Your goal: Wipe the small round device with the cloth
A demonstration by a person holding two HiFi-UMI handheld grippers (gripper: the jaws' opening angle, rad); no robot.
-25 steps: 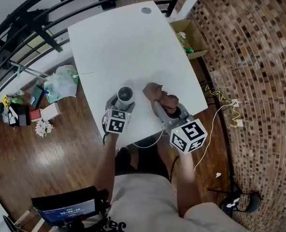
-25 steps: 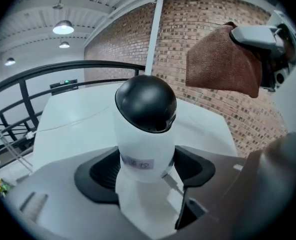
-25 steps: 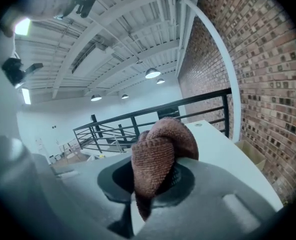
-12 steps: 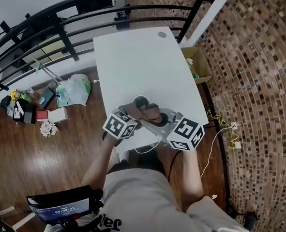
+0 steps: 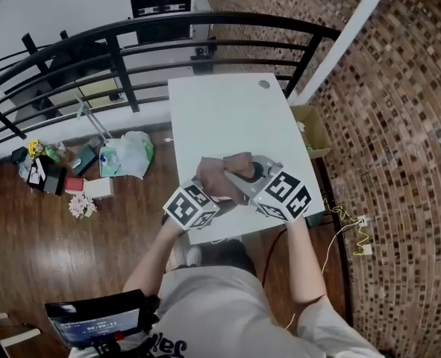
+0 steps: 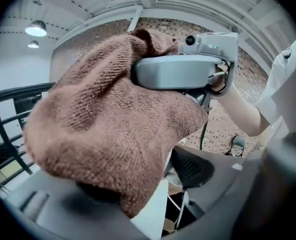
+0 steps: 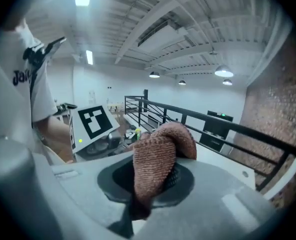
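Observation:
Both grippers are lifted above the white table (image 5: 227, 118) and meet over its near edge. The brown cloth (image 5: 221, 174) hangs from my right gripper (image 5: 239, 181), which is shut on one fold of it (image 7: 160, 156). In the left gripper view the cloth (image 6: 112, 129) drapes over the space in front of the jaws. Only a dark sliver of the small round device (image 6: 92, 193) shows beneath it, between the jaws of my left gripper (image 6: 137, 204), which have just been closing on it. In the head view the cloth hides the device, with my left gripper (image 5: 205, 192) just under it.
A black railing (image 5: 130, 43) runs behind the table. A cardboard box (image 5: 316, 129) stands by the brick wall (image 5: 399, 125) at the right. Bags and small clutter (image 5: 123, 155) lie on the wooden floor to the left. A cable (image 5: 351, 226) trails at the right.
Both grippers rose off the table and drew together. The cloth swung left over the device, which showed bare in the left gripper a second ago.

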